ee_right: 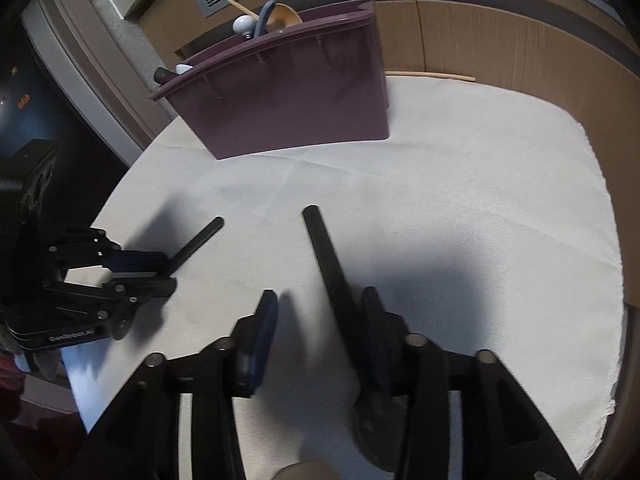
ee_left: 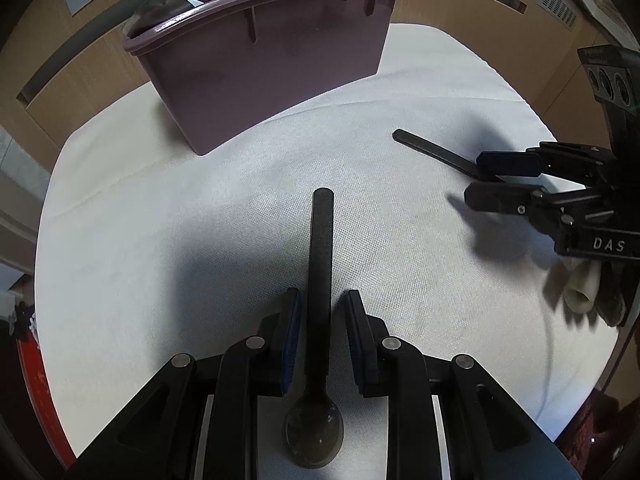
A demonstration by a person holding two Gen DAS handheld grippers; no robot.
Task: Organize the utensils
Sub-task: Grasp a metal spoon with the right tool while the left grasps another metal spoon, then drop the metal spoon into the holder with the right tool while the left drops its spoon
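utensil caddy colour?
Dull purple caddy; clearest in the left wrist view.

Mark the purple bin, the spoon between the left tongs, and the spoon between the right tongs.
purple bin (ee_left: 272,80), left wrist view, front wall.
left spoon (ee_left: 321,248), left wrist view, mid handle.
right spoon (ee_right: 326,252), right wrist view, mid handle.

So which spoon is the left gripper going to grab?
Find the purple bin on the white cloth. In front lie two black spoons; it is the left spoon, straight between the open left gripper. The right spoon lies at the right gripper.
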